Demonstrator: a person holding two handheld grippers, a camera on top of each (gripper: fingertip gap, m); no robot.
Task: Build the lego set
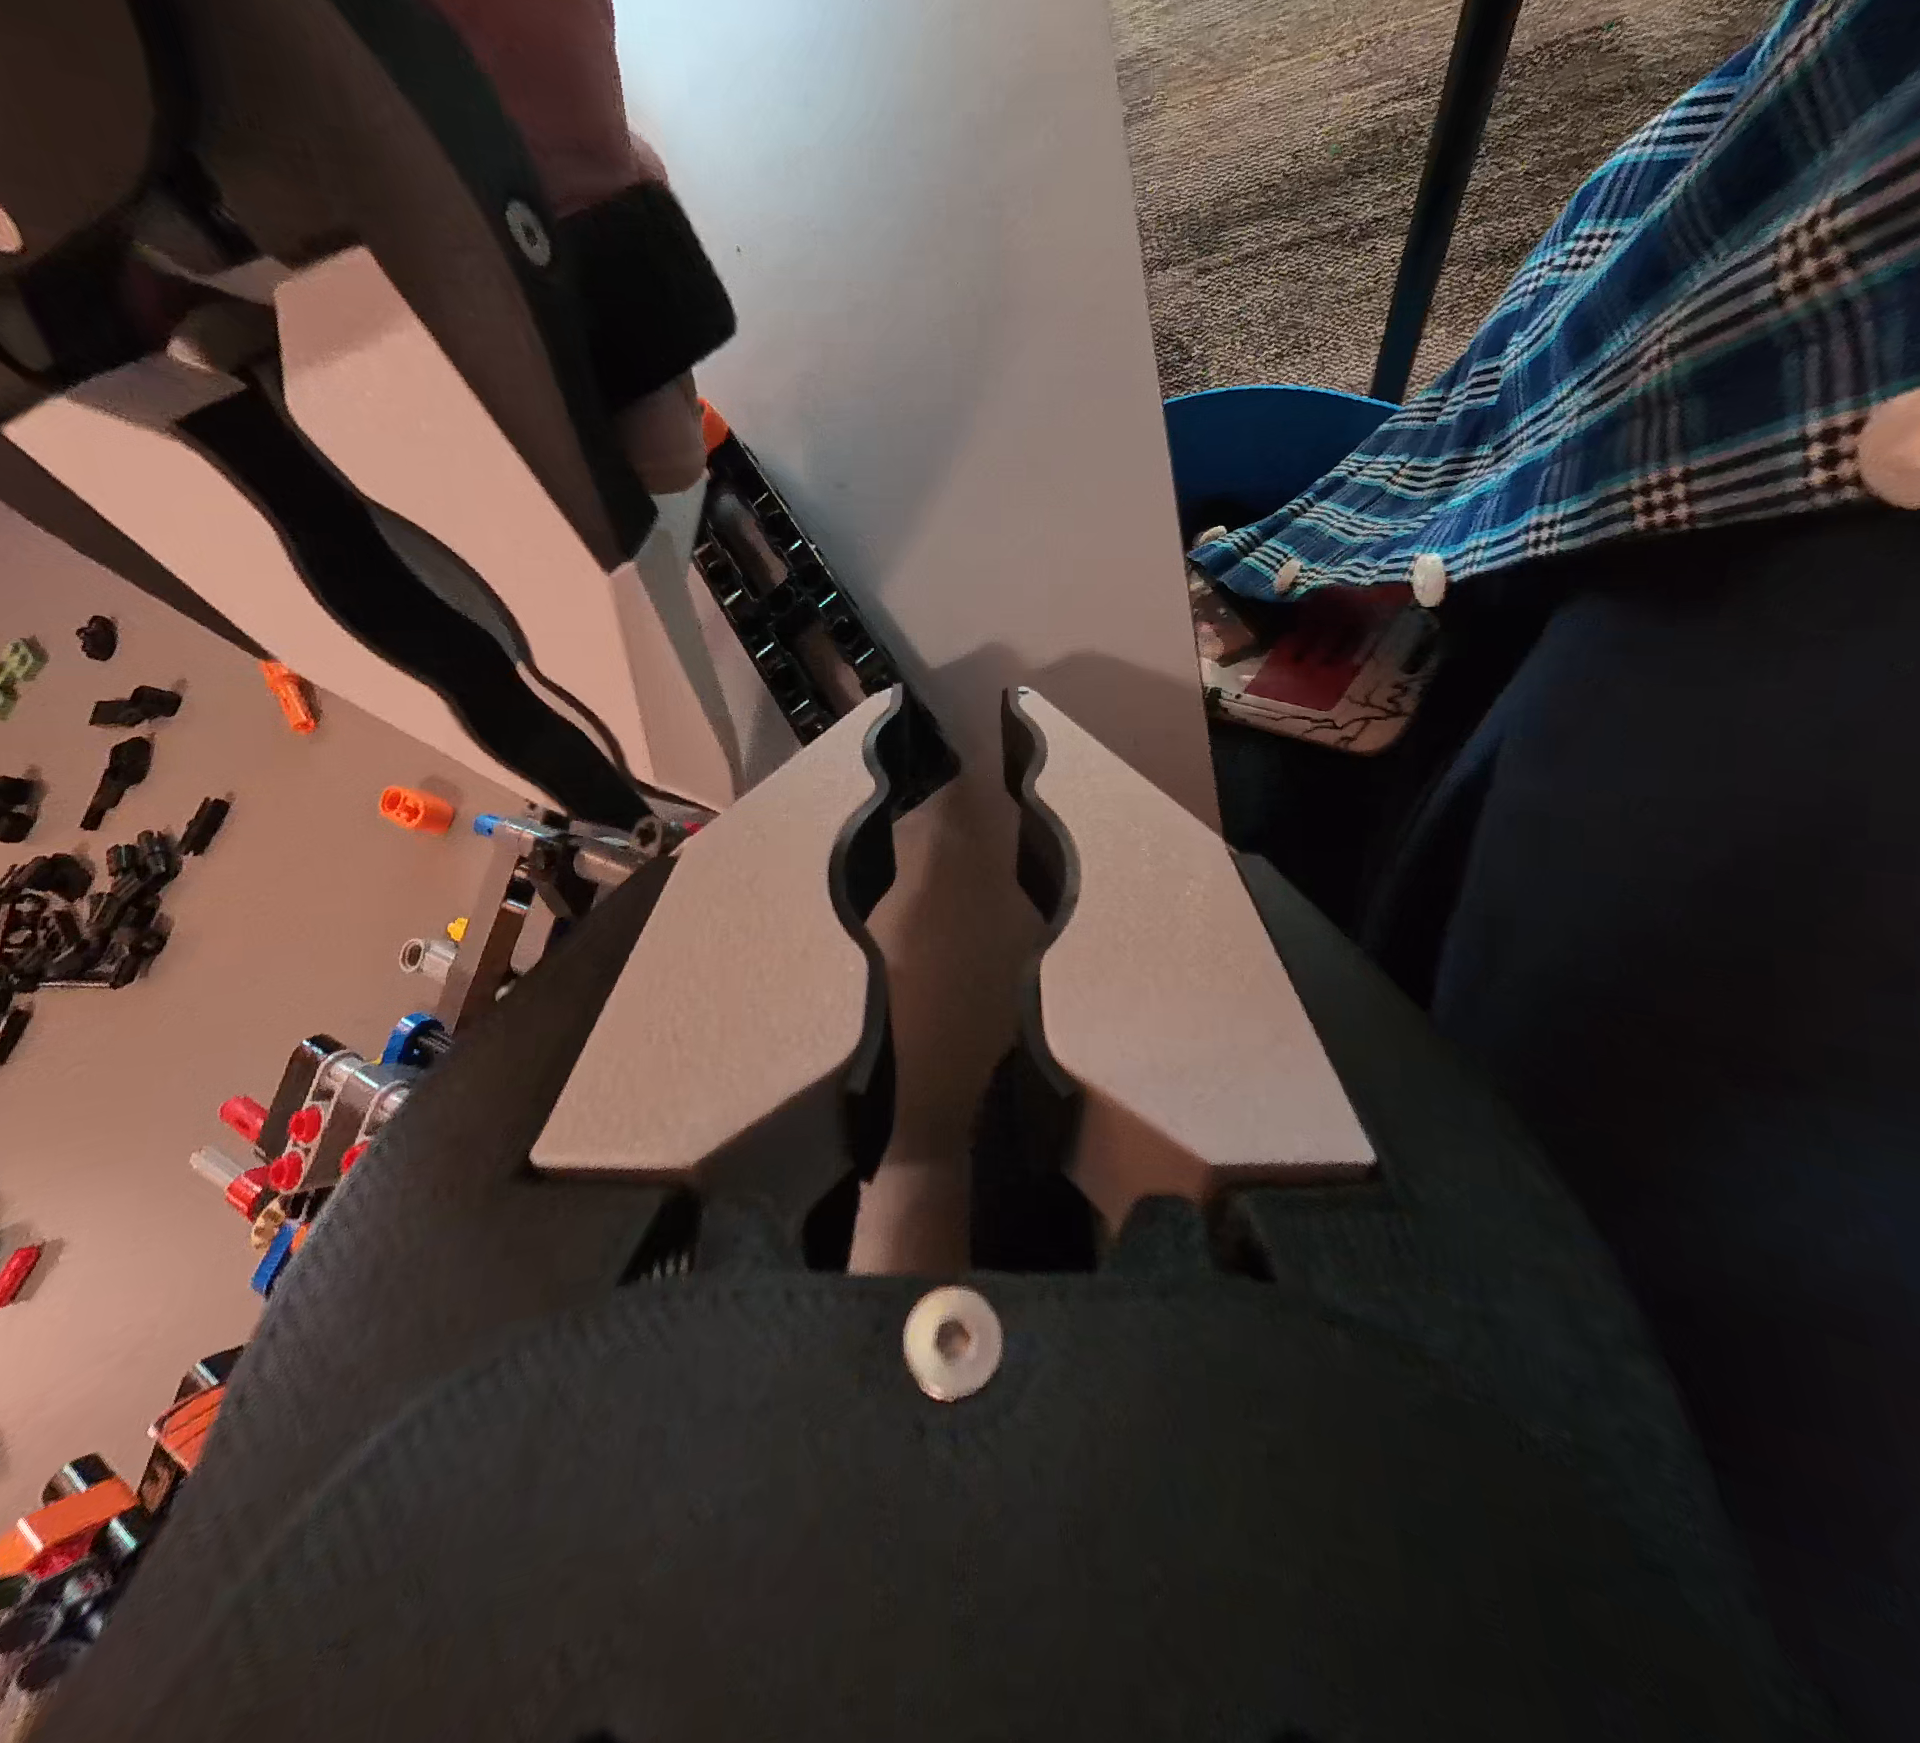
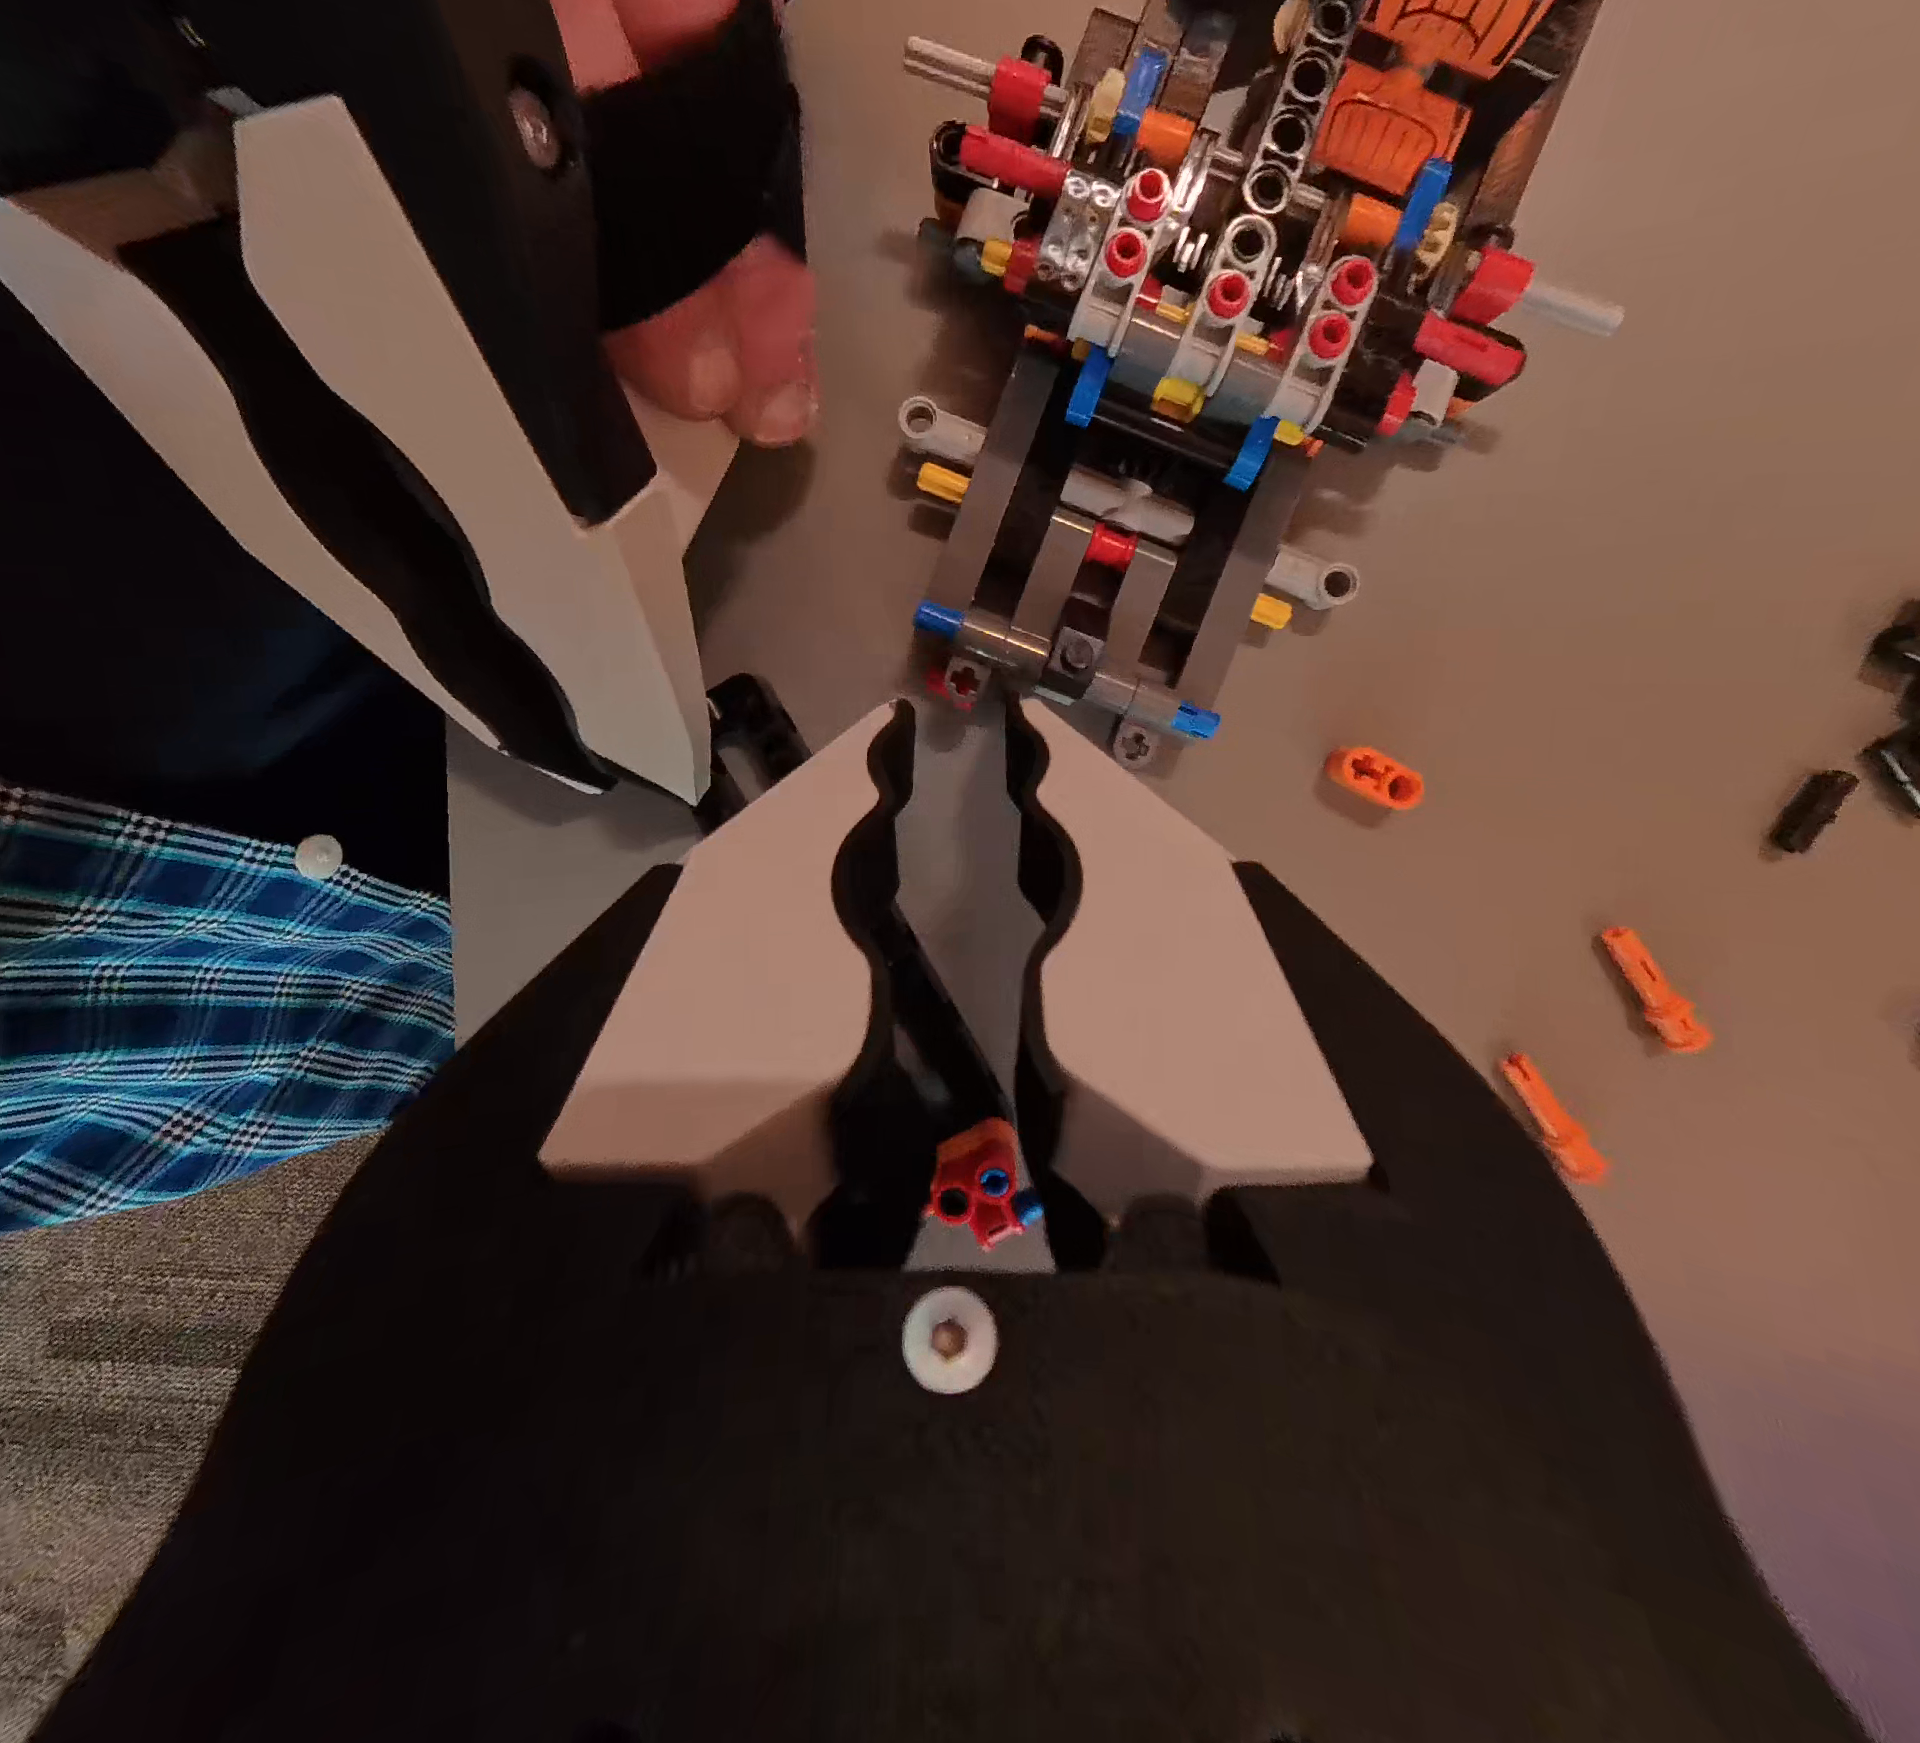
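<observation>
A long black Lego frame (image 1: 800, 592) with an orange, red and blue end (image 2: 977, 1184) lies by the table's near edge. My left gripper (image 1: 956, 706) is narrowly open and empty, its left fingertip over one end of the frame. It also shows in the right wrist view (image 2: 655, 784). My right gripper (image 2: 956, 711) is narrowly open above the frame (image 2: 925, 1007), which runs slantwise in the gap along the left pad. It also shows in the left wrist view (image 1: 686, 779). The part-built model (image 2: 1195, 322), grey, black, red and orange, lies just beyond the right fingertips.
Loose pieces lie on the beige table (image 2: 1558, 550): an orange connector (image 2: 1374, 777), two orange pins (image 2: 1652, 992), black pieces (image 2: 1881, 737) and a black pile (image 1: 73, 914). The table edge (image 2: 452, 914) is close, with a person's plaid shirt (image 2: 208, 966) and carpet (image 2: 156, 1381) beyond.
</observation>
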